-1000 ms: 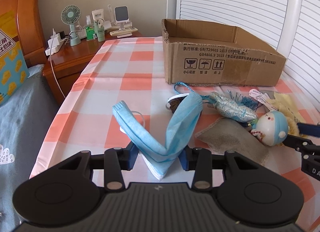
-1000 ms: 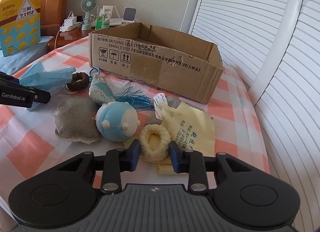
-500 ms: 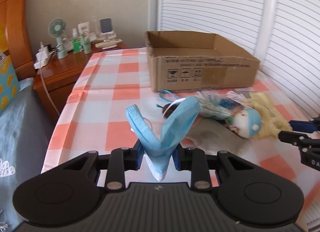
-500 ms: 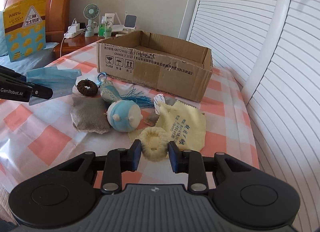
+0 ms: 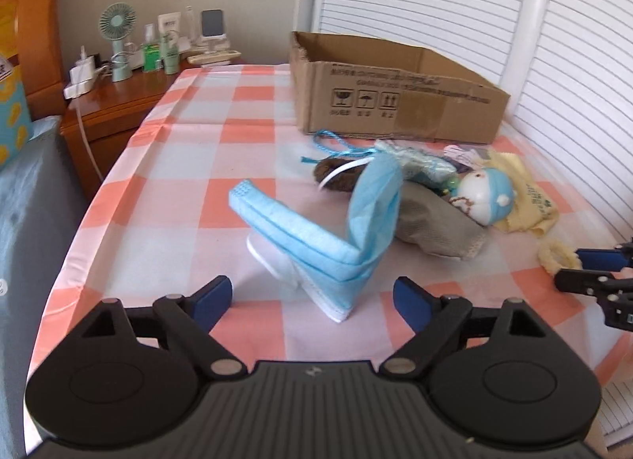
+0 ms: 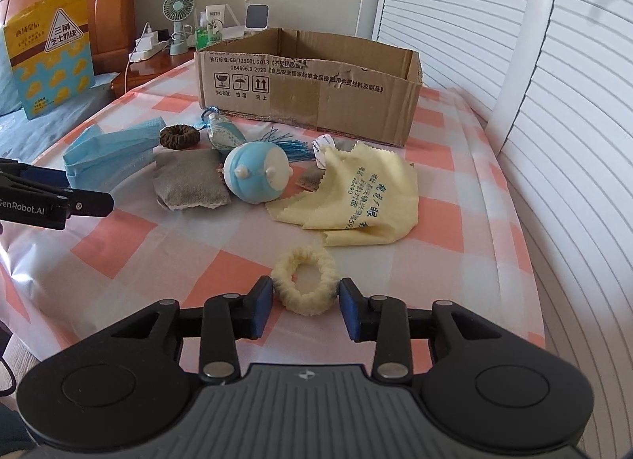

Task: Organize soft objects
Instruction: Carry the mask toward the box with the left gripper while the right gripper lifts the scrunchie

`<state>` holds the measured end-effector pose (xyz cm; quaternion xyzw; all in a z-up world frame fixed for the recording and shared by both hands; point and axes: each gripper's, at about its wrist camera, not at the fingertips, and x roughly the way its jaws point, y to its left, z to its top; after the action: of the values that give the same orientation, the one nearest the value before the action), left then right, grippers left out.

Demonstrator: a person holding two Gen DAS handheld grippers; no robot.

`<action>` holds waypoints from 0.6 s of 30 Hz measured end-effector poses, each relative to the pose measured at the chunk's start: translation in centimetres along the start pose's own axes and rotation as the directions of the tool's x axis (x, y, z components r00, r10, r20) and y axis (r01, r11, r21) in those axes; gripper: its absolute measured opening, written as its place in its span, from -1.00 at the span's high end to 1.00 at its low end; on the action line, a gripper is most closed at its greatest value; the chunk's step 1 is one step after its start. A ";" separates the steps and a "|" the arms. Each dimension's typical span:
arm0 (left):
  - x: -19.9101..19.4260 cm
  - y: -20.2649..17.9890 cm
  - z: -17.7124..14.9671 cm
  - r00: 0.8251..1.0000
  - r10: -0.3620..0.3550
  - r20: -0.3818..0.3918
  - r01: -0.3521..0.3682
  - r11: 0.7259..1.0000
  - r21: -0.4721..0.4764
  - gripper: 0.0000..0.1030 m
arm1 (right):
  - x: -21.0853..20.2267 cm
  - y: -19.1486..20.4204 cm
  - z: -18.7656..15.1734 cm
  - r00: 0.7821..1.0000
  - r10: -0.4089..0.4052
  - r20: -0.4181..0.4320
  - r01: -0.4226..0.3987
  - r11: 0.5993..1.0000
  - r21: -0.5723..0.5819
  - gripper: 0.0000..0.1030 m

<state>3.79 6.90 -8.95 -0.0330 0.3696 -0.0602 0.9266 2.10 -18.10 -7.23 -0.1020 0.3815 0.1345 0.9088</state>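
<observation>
Showing box point(image 6: 308, 79) interior: right view only; left tool point(image 5: 312, 299) spread.

Left gripper point(image 5: 312, 299) fingers spread wide; right gripper point(image 6: 305, 308) fingers parted.

Open checked pink-and-white tablecloth point(image 5: 190, 166) at left and near — room to pass there. Far right blocked by brown cardboard box point(image 6: 316, 91); crowded before it with round blue-and-white plush toy point(image 6: 257, 173), grey woven pouch point(image 6: 190, 184), yellow cloth point(image 6: 356, 198).
</observation>
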 end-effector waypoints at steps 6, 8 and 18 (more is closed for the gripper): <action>0.4 -0.7 -0.3 1.000 0.025 -0.006 -0.025 0.999 0.032 -0.97 | 0.3 -0.2 -0.5 1.000 0.010 0.019 -0.010 1.000 -0.003 -0.36; 0.6 -1.3 -0.3 0.998 0.056 -0.015 -0.055 0.996 0.065 -0.97 | 0.4 -0.3 -0.7 0.999 0.017 0.029 -0.018 1.000 0.001 -0.54; -0.2 -1.6 0.9 0.997 0.055 0.049 -0.056 0.998 0.025 -0.91 | 0.8 -0.1 -1.2 0.998 0.025 0.062 -0.025 1.000 0.006 -0.82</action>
<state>4.15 5.39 -7.97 -0.0118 0.3473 -0.0385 0.9369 1.88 -18.41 -8.65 -0.0901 0.3547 0.1477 0.9188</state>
